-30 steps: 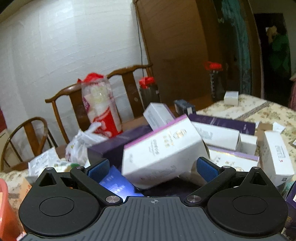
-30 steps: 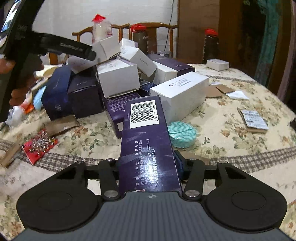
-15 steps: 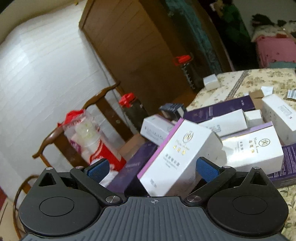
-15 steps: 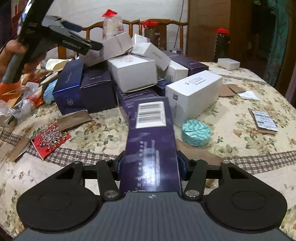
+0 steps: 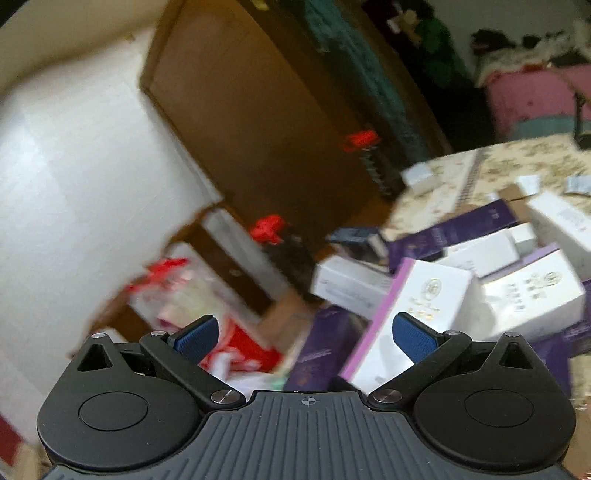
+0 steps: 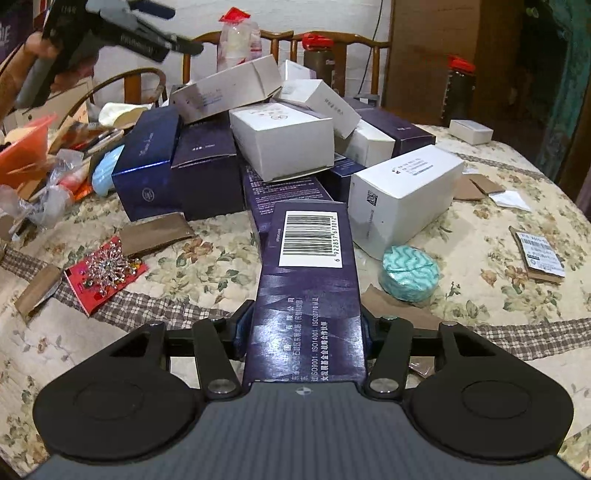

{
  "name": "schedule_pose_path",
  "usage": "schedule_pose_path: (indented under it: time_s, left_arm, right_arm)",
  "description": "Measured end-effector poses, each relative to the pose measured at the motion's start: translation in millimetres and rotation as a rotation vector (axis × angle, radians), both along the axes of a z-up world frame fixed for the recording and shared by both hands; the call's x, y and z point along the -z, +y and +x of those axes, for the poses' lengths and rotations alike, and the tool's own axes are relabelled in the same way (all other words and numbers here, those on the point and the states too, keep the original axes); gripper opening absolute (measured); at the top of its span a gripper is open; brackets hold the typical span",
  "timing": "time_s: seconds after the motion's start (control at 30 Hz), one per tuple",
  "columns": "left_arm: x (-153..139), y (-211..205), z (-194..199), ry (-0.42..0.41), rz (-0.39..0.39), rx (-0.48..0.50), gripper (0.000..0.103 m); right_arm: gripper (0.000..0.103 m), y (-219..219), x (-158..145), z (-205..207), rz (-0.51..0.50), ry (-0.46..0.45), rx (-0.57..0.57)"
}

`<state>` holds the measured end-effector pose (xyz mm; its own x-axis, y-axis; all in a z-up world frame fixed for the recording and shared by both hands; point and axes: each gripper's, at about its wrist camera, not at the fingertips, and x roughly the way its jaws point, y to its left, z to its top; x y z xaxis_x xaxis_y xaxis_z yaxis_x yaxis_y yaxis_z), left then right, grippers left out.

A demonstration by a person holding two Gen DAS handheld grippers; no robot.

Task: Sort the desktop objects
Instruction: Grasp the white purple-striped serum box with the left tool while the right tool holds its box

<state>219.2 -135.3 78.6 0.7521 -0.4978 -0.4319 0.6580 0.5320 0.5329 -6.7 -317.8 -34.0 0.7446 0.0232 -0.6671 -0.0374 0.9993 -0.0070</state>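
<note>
My right gripper [image 6: 301, 321] is shut on a long dark purple box [image 6: 306, 280] with a barcode label, held over the floral tablecloth [image 6: 207, 266]. Beyond it is a pile of white and purple boxes [image 6: 280, 144]. My left gripper [image 5: 303, 334] is open and empty, raised and tilted above the pile; a white box with a pink edge [image 5: 413, 317] lies below its right finger. In the right wrist view the left gripper [image 6: 155, 29] shows at the top left, above a tilted white box [image 6: 225, 92].
A teal round pad [image 6: 408, 271], a red card with a silver brooch [image 6: 107, 271], cardboard scraps [image 6: 155, 232] and a label card [image 6: 541, 254] lie on the cloth. Clutter and an orange basket [image 6: 26, 151] sit at left. Chairs and red-lidded jars [image 6: 460, 88] stand behind.
My left gripper has let go of the white box onto the pile and lifted away, tilting upward and left. My right gripper has drawn back slightly with the purple box.
</note>
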Motion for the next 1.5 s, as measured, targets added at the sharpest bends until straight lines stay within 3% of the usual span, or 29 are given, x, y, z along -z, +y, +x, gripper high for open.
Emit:
schedule_pose_path:
  time_s: [0.13, 0.3, 0.43, 0.53, 0.67, 0.83, 0.9, 0.97, 1.03, 1.2, 1.3, 1.4, 1.5]
  left_arm:
    - [7, -8, 17, 0.166, 0.03, 0.121, 0.103]
    - [15, -19, 32, 0.222, 0.08, 0.188, 0.103]
    - [28, -30, 41, 0.392, 0.185, 0.273, 0.103]
    - [52, -39, 38, 0.29, 0.301, 0.233, 0.102]
    - [50, -35, 50, 0.341, 0.159, 0.177, 0.103]
    - [57, -34, 39, 0.298, 0.062, 0.088, 0.102]
    - [56, -35, 32, 0.265, 0.032, 0.058, 0.097]
    - [54, -35, 22, 0.229, 0.004, 0.021, 0.083]
    - [51, -33, 14, 0.227, -0.026, -0.019, 0.078]
    - [53, -28, -7, 0.2, -0.05, -0.1, 0.074]
    - [55, -32, -20, 0.174, -0.035, -0.133, 0.074]
    - [58, -45, -21, 0.153, -0.005, -0.174, 0.079]
    - [61, -53, -17, 0.15, -0.019, -0.203, 0.083]
  right_arm:
    - [0.059, -1, 0, 2, 0.009, 0.002, 0.007]
    - [0.061, 1, 0, 6, 0.013, 0.009, 0.008]
    - [0.061, 3, 0, 9, 0.005, 0.013, 0.008]
    - [0.062, 5, 0, 10, 0.002, 0.014, 0.008]
    - [0.064, 6, 0, 10, 0.0, 0.012, 0.006]
    - [0.065, 8, 1, 10, 0.015, 0.01, 0.008]
    - [0.062, 8, 1, 9, 0.021, 0.003, 0.015]
    - [0.053, 6, 1, 7, 0.025, -0.009, 0.031]
    - [0.051, 2, 1, 5, 0.054, -0.017, 0.038]
    - [0.051, 6, 1, 1, 0.04, -0.022, 0.06]
    - [0.063, 16, 2, 0, -0.006, 0.003, 0.045]
    - [0.064, 27, 2, 1, -0.068, -0.014, 0.056]
    - [0.064, 29, 2, 2, -0.06, -0.02, 0.091]
